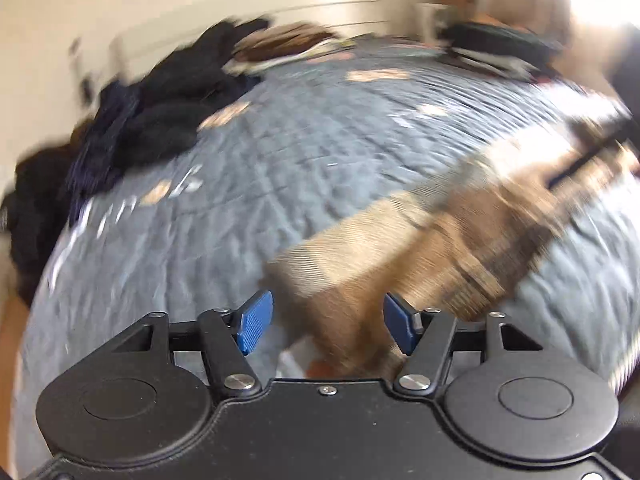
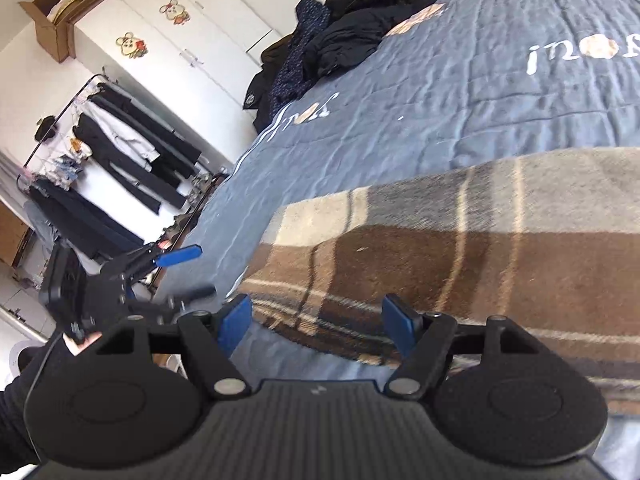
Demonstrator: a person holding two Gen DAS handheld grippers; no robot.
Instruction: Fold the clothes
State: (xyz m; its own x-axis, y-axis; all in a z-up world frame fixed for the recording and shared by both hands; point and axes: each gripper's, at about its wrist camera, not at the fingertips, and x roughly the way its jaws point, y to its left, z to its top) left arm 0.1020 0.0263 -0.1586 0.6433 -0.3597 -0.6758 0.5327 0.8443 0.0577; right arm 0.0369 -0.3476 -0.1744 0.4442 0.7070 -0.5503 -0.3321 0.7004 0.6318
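A brown, beige and grey checked garment (image 2: 460,248) lies flat on the blue-grey quilted bed cover (image 2: 400,100). My right gripper (image 2: 318,328) hovers over its near left corner, jaws wide apart, and the blue pads touch no cloth. In the blurred left wrist view the same checked garment (image 1: 420,248) runs from between the pads toward the upper right. My left gripper (image 1: 328,322) is open, its pads clear of the fabric. From the right wrist view the left gripper (image 2: 204,272) sits just left of the garment at the bed's edge, with nothing held.
A heap of dark clothes (image 2: 340,40) lies at the far side of the bed, also visible as dark clothes (image 1: 160,112). Beyond the bed edge stand a clothes rack (image 2: 112,152) with hanging garments and white wardrobe doors (image 2: 192,32). A gloved hand (image 2: 60,352) holds the left gripper.
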